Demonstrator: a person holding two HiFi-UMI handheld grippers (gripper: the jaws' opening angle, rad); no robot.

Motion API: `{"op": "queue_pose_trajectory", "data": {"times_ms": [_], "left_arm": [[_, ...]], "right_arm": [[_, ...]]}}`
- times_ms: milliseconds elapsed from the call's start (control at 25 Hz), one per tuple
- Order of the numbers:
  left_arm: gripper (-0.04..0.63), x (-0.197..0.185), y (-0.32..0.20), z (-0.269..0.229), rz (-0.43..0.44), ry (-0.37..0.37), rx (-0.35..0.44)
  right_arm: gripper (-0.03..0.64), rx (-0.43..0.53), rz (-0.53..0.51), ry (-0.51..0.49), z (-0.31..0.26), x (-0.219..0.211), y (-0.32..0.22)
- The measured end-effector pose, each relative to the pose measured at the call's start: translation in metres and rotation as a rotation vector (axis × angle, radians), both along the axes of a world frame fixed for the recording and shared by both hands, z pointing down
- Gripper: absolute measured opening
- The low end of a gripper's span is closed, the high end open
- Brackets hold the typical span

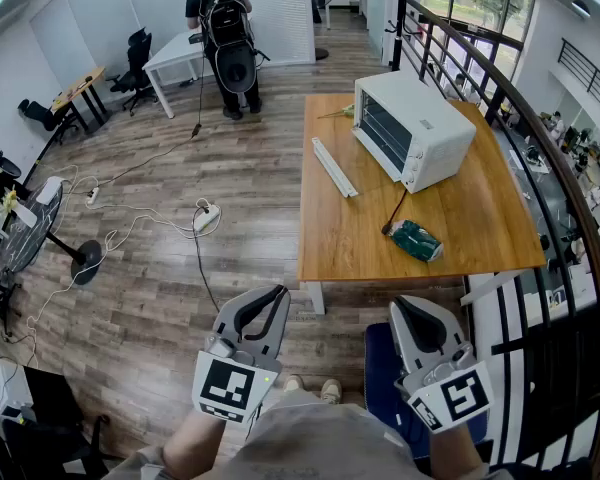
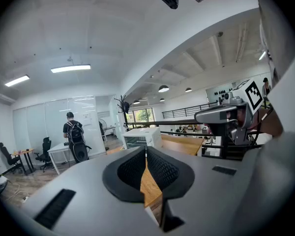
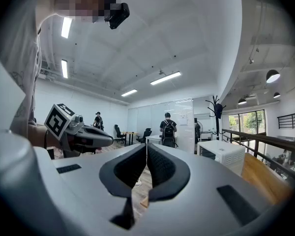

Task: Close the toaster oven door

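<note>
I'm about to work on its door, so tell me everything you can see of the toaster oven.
The toaster oven is a white, boxy unit, metal by its look, standing upright at an angle on the wooden table, toward its far end. Its front faces left: a dark window or opening crossed by rack lines, with a narrow control strip at the near end. Whether the door is down I cannot tell. A thin dark line, perhaps its cord, starts by its near corner.

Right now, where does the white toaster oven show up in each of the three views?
Head view: toaster oven upper right, on the wooden table.
Left gripper view: small, near the centre.
Right gripper view: right of centre, lower half.
Shared landmark: the person with the backpack, left of the oven in all three.
</note>
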State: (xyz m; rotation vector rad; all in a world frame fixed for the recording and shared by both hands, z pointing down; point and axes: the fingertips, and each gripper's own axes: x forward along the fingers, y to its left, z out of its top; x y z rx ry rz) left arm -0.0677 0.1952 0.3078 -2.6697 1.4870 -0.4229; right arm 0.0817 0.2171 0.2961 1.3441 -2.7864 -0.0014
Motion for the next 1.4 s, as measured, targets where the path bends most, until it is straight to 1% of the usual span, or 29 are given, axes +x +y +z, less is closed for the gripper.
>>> {"op": "queue_pose_trajectory", "data": {"times_ms": [200, 440, 600, 640, 680, 720, 760, 960, 1080, 1280, 1400], "left_arm": [[0.025, 0.007, 0.002, -0.002, 0.001, 0.007, 0.003], [0.025, 0.016, 0.003, 0.001, -0.01, 0.013, 0.007], [0.025, 0.02, 0.006, 0.001, -0.016, 0.021, 0.002], [0.025, 0.02, 0.006, 0.002, -0.018, 0.02, -0.001], [0.025, 0.019, 0.006, 0.004, -0.02, 0.018, -0.005], [0.025, 0.017, 0.006, 0.006, -0.022, 0.014, -0.009], [0.025, 0.015, 0.005, 0.007, -0.023, 0.007, -0.012], [0.025, 0.011, -0.008, 0.009, -0.033, 0.026, -0.021], [0.025, 0.013, -0.021, 0.013, -0.013, 0.008, -0.023], [0.025, 0.014, -0.045, 0.014, 0.007, 0.017, -0.026], [0.025, 0.01, -0.063, 0.02, 0.02, 0.002, -0.034]], "right_arm": [[0.032, 0.006, 0.001, -0.046, -0.003, 0.009, 0.001], [0.032, 0.014, -0.002, -0.048, -0.001, 0.019, 0.002], [0.034, 0.021, 0.041, -0.107, -0.003, 0.032, -0.001], [0.06, 0.018, 0.053, -0.116, -0.002, 0.034, -0.003], [0.15, 0.011, 0.061, -0.12, -0.001, 0.034, -0.005], [0.21, 0.005, 0.067, -0.12, 0.001, 0.035, -0.007], [0.216, 0.0, 0.071, -0.117, 0.003, 0.035, -0.008], [0.221, -0.022, 0.078, -0.105, 0.011, 0.033, -0.019], [0.221, -0.03, 0.089, -0.096, 0.015, 0.034, -0.028], [0.221, -0.04, 0.106, -0.089, 0.019, 0.032, -0.051], [0.221, -0.054, 0.113, -0.083, 0.025, 0.029, -0.067]]}}
